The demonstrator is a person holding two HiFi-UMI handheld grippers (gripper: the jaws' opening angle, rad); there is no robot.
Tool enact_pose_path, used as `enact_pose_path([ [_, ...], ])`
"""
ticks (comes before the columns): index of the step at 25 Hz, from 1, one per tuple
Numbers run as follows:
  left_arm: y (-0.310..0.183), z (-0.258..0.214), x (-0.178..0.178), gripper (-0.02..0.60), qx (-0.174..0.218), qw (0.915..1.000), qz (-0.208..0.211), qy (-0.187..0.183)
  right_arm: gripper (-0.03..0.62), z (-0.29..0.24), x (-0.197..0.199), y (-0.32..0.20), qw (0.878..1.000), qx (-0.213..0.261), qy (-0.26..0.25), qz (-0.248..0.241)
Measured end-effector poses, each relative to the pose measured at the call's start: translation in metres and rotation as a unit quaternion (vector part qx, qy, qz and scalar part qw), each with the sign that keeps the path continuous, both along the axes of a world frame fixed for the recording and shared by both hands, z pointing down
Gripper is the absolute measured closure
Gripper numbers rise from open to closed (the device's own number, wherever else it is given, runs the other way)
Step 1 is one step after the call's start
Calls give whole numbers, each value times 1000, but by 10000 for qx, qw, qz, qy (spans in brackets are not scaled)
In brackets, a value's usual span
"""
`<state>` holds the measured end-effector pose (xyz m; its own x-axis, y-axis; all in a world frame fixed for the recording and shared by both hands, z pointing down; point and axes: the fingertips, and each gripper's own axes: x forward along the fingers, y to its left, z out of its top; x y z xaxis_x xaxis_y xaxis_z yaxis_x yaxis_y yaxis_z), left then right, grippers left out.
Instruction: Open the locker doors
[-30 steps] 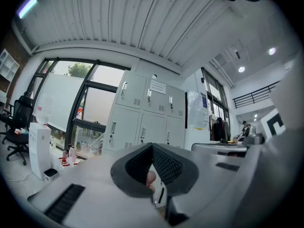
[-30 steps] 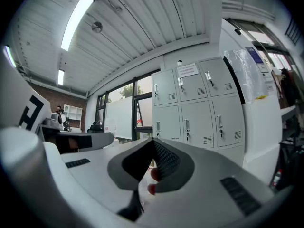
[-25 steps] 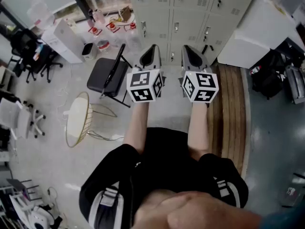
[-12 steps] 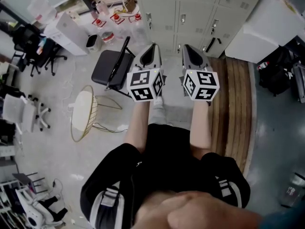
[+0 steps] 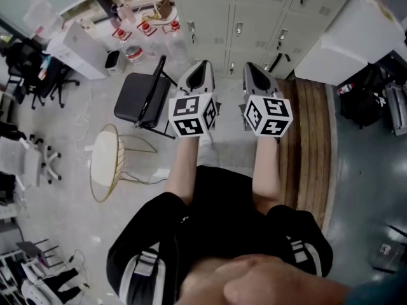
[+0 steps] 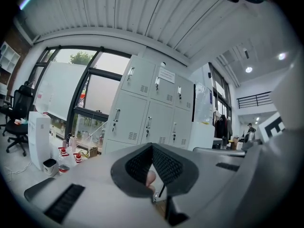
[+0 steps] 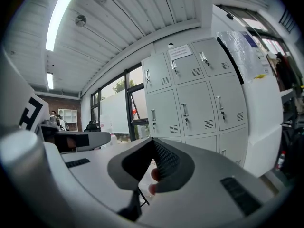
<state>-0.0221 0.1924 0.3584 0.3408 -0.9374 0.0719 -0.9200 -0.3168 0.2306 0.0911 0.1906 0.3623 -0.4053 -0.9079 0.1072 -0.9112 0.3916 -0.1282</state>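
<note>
A bank of pale grey lockers (image 5: 245, 18) with closed doors and small handles stands ahead of me, at the top of the head view. Both grippers are held side by side at waist height and point toward it, well short of the doors. My left gripper (image 5: 202, 65) has its jaws together with nothing between them. My right gripper (image 5: 252, 65) is likewise shut and empty. In the left gripper view the lockers (image 6: 152, 108) rise beyond the closed jaw tips (image 6: 152, 146). The right gripper view shows the lockers (image 7: 194, 99) past its shut tips (image 7: 153, 140).
A black folding chair (image 5: 140, 97) stands left of the grippers, and a round gold wire table (image 5: 105, 161) lies nearer. A wooden platform (image 5: 308, 145) runs along the right. A white cabinet (image 5: 343, 37) adjoins the lockers. Bottles (image 5: 146, 27) sit on the floor by the window.
The head view has swung slightly, so chair and lockers shifted in the picture. Both grippers keep their pose and stay shut.
</note>
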Motion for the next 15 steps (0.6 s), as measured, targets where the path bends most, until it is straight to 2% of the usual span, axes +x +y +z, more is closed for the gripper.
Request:
enact_pose_path([
  [6, -57, 3, -15, 578, -33, 10000, 22, 11, 585, 7, -17, -57, 10000, -93, -11, -4],
  [15, -147, 2, -57, 577, -155, 9999, -51, -53, 585, 12, -59, -146, 9996, -261, -101, -70],
])
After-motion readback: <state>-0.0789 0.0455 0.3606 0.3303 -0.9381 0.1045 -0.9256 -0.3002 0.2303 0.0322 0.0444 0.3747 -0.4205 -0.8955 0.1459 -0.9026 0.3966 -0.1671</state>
